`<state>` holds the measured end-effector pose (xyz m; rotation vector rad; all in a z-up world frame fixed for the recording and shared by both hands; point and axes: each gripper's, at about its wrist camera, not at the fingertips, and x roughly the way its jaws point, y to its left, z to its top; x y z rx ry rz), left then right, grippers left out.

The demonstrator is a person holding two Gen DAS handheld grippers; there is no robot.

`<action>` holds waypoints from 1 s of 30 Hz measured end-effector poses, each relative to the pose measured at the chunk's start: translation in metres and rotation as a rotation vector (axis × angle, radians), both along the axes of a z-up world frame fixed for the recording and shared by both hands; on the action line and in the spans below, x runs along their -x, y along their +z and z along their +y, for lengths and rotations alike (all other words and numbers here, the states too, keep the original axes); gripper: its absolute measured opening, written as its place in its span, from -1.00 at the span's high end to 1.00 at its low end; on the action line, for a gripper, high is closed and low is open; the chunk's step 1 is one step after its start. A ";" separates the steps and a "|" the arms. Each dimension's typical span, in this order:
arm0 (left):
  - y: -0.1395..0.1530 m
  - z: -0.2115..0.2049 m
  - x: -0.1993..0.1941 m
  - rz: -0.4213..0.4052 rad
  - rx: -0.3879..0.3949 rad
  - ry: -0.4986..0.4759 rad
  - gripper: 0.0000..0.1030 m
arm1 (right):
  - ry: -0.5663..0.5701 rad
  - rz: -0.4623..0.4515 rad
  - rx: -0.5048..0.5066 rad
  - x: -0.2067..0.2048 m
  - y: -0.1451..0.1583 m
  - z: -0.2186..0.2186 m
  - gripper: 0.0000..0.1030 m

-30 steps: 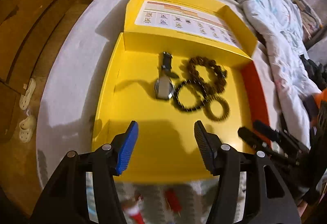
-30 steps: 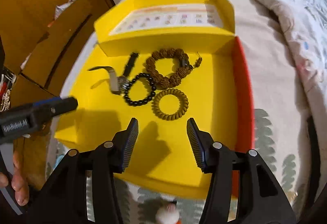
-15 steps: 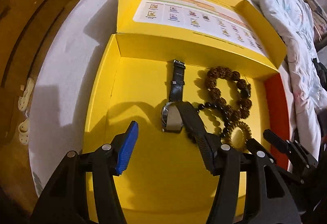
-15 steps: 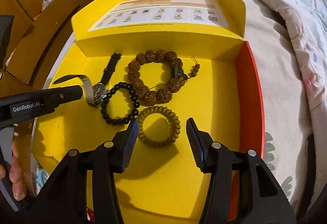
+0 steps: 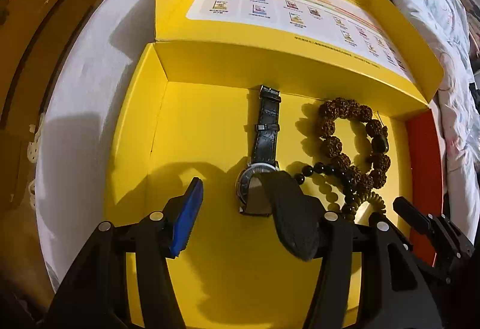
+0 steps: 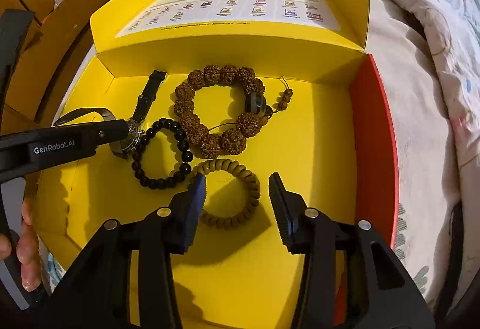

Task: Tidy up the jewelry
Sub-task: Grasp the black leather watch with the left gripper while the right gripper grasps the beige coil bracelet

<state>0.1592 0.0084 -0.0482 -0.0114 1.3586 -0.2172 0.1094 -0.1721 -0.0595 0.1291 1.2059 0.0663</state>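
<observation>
Pickup step: right gripper (image 6: 237,200), jaws closing, straddles the tan ridged-bead bracelet (image 6: 231,194) mid-box; left gripper (image 5: 240,209) hangs half open, empty, by the black-strapped wristwatch (image 5: 264,155). Next: pinch the rim.

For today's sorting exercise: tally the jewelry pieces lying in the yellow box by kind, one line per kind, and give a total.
Wristwatches: 1, the black-strapped watch
Bead bracelets: 3, the large brown seed bracelet, the black bead bracelet and the tan disc-bead bracelet
Total: 4 pieces in the yellow box
</observation>
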 end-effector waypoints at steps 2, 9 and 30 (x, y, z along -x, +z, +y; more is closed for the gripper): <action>-0.001 -0.003 -0.002 0.005 0.007 -0.003 -0.11 | 0.000 0.000 0.003 -0.001 0.000 0.000 0.13; -0.014 -0.013 -0.010 0.016 -0.044 0.004 -0.11 | -0.002 0.005 0.023 -0.004 -0.003 0.001 0.13; -0.022 -0.026 -0.017 -0.002 -0.110 0.016 -0.04 | 0.007 0.015 0.113 -0.005 -0.016 0.008 0.51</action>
